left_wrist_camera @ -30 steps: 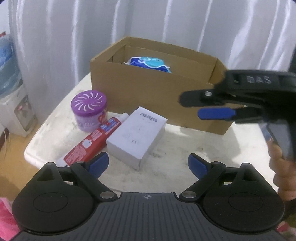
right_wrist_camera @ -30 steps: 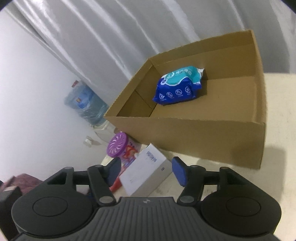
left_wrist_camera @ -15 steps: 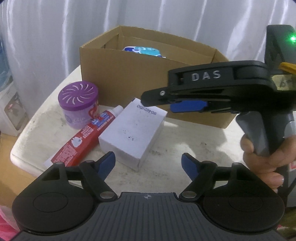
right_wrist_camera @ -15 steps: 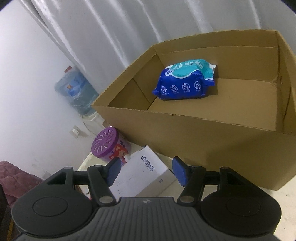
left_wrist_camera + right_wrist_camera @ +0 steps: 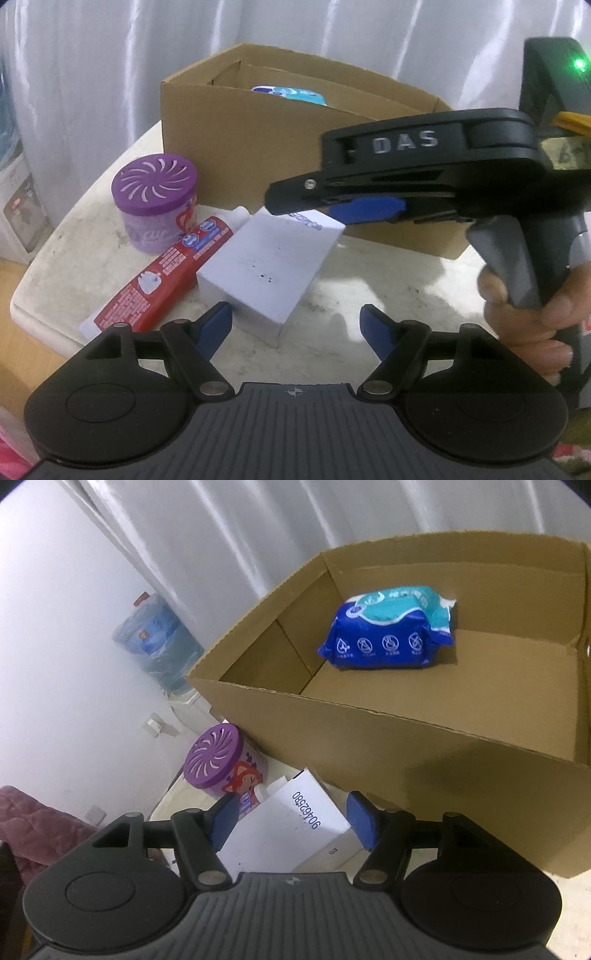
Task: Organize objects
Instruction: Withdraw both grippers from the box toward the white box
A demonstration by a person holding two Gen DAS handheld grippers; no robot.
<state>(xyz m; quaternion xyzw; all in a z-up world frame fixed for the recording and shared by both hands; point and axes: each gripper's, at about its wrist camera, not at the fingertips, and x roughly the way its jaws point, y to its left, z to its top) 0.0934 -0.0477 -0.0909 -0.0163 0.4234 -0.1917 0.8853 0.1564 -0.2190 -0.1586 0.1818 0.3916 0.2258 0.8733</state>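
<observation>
A white carton (image 5: 269,258) lies on the pale table (image 5: 388,288), with a red toothpaste tube (image 5: 162,269) against its left side and a purple air-freshener pot (image 5: 155,199) behind the tube. My left gripper (image 5: 297,326) hovers just short of the carton's near corner; its jaws are closing and nothing touches the pads. My right gripper (image 5: 295,195), held by a hand (image 5: 535,314), reaches in from the right over the carton's far end. In the right wrist view that gripper (image 5: 290,821) is open, with the carton (image 5: 280,834) below and between its fingers.
An open cardboard box (image 5: 406,760) stands behind the items and holds a blue wipes pack (image 5: 388,635). The table's left edge runs close to the pot (image 5: 218,764). A water jug (image 5: 155,642) and a pink cloth (image 5: 37,819) are off the table.
The right gripper has come in from the right and now hangs over the white carton's far end. The left gripper's jaws have narrowed and it has sunk a little towards the carton.
</observation>
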